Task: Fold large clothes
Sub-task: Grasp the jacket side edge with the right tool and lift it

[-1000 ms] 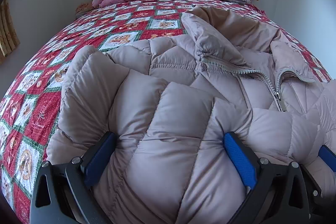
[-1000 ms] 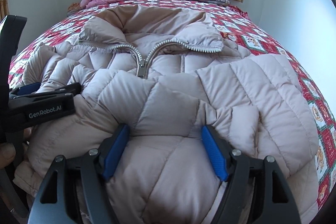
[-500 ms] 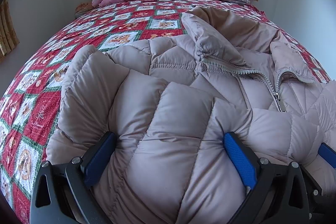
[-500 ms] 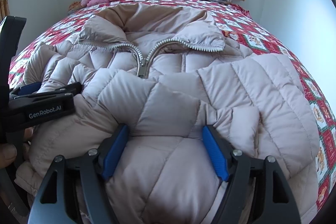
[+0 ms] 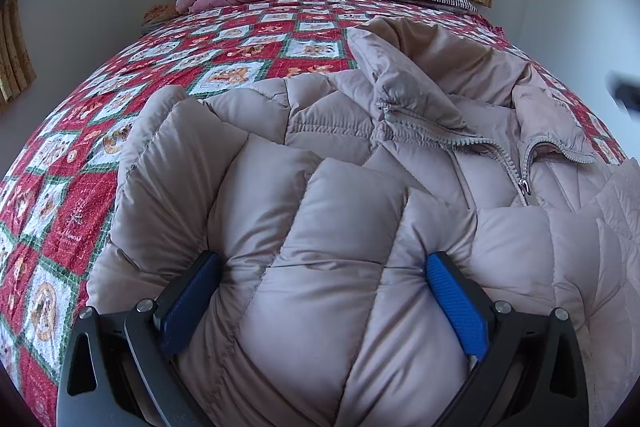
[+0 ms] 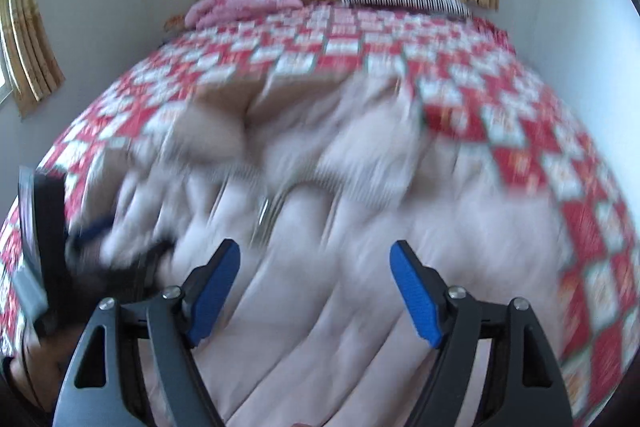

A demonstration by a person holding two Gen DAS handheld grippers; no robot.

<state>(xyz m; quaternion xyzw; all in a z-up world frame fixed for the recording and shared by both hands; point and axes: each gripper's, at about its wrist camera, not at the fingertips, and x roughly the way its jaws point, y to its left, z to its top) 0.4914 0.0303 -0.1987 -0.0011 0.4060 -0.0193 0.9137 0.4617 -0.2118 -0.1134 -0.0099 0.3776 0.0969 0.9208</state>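
Your left gripper (image 5: 322, 283) is a black frame built from two wide arms, each with a triangular cut-out near its base. Round silver screw heads sit on the joints, two to each side. Each arm ends in a flat rectangular pad (image 5: 456, 303) of bright blue with a finely dotted, grippy texture; the pad on the other side lies in shade and reads as darker navy.

Your right gripper (image 6: 316, 287) has the same build: black arms, triangular cut-outs, paired silver screws and blue textured fingertips (image 6: 414, 297). In the right wrist view the left tool's black body appears at the left edge, too blurred to show any marking.
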